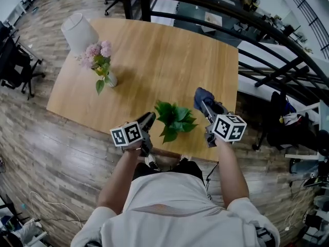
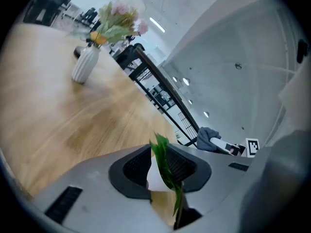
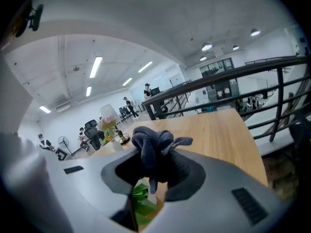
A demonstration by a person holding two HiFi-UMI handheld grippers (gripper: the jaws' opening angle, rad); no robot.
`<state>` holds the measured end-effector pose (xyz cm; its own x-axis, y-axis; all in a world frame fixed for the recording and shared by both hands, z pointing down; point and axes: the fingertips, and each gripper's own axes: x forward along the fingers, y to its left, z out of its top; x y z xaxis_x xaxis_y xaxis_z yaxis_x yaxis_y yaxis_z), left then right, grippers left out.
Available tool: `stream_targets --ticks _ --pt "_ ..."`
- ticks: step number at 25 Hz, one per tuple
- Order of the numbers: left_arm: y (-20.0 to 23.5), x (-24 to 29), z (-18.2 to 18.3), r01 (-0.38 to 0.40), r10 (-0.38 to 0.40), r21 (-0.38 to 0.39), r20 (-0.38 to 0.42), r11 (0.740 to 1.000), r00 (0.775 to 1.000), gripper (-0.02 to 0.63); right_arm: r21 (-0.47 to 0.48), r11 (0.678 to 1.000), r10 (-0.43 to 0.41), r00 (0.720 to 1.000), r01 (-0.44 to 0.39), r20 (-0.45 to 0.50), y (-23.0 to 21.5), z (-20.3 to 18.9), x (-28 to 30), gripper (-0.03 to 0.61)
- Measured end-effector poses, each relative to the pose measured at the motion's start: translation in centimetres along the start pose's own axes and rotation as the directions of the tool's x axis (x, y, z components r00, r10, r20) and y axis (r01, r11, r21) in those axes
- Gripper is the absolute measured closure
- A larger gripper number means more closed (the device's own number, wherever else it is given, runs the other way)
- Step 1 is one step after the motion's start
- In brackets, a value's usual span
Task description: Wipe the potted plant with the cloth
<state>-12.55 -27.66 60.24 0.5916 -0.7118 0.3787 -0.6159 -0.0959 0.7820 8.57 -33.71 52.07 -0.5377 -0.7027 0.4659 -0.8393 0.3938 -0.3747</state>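
Head view, left to right:
- White lamp (image 1: 79, 31) at the far left corner of the counter (image 1: 154, 55). Just beside it is a white vase of pink flowers (image 1: 104, 68), upright.
- Left gripper (image 1: 148, 119) is at the near edge, touching the left side of the potted plant (image 1: 176, 120). In the left gripper view its fingers (image 2: 187, 165) are pressed nearly together and pinch one green leaf (image 2: 164, 161). The leaf stands up between the pads, and a bit of white pot shows under it.
- The plant sits at the near edge of the counter, between the two grippers. It's upright; in the head view the leaves cover the pot.
- Right gripper (image 1: 205, 104) is just right of the plant, raised and angled away from the person. The dark blue-grey cloth (image 1: 201, 95) is bunched at its tip. In the right gripper view the fingers (image 3: 187, 178) are clamped on the cloth (image 3: 154, 152), which bulges out above the pads. Plant leaves (image 3: 141, 198) show below, near the cloth; can't tell if they touch.
- Black railing (image 1: 231, 14) runs along the far and right sides of the counter.

The left gripper view also shows the vase (image 2: 85, 62) well away across the counter (image 2: 73, 115), and the right gripper (image 2: 221, 144) with the cloth off to the right.
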Motion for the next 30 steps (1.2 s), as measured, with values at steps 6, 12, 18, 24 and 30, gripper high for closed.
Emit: stream_targets --ticks 6,12,18,24,30 --pt "-5.0 -4.5 6.7 -0.040 -0.011 0.315 0.158 0.948 0.987 0.546 -0.132 0.990 -0.022 0.984 0.046 0.175 3.6 4.2 -5.1 0.422" --pt "-12.1 -9.1 11.0 -0.061 -0.104 0.553 0.261 0.831 0.960 0.578 -0.206 0.971 -0.051 0.944 0.123 0.326 7.1 7.8 -9.8 0.422" --pt "-17.1 -13.2 12.7 -0.081 -0.178 0.683 0.300 0.726 0.937 0.591 -0.214 0.953 -0.101 0.893 0.213 0.439 10.1 9.5 -14.1 0.425" --pt "-18.7 -14.3 12.5 -0.067 -0.224 0.715 0.304 0.695 0.926 0.591 -0.220 0.937 -0.143 0.873 0.271 0.467 10.9 9.0 -15.8 0.426" --pt "-18.9 -14.3 12.0 -0.049 -0.234 0.718 0.289 0.695 0.928 0.591 -0.223 0.933 -0.154 0.872 0.283 0.464 11.1 8.3 -16.0 0.426"
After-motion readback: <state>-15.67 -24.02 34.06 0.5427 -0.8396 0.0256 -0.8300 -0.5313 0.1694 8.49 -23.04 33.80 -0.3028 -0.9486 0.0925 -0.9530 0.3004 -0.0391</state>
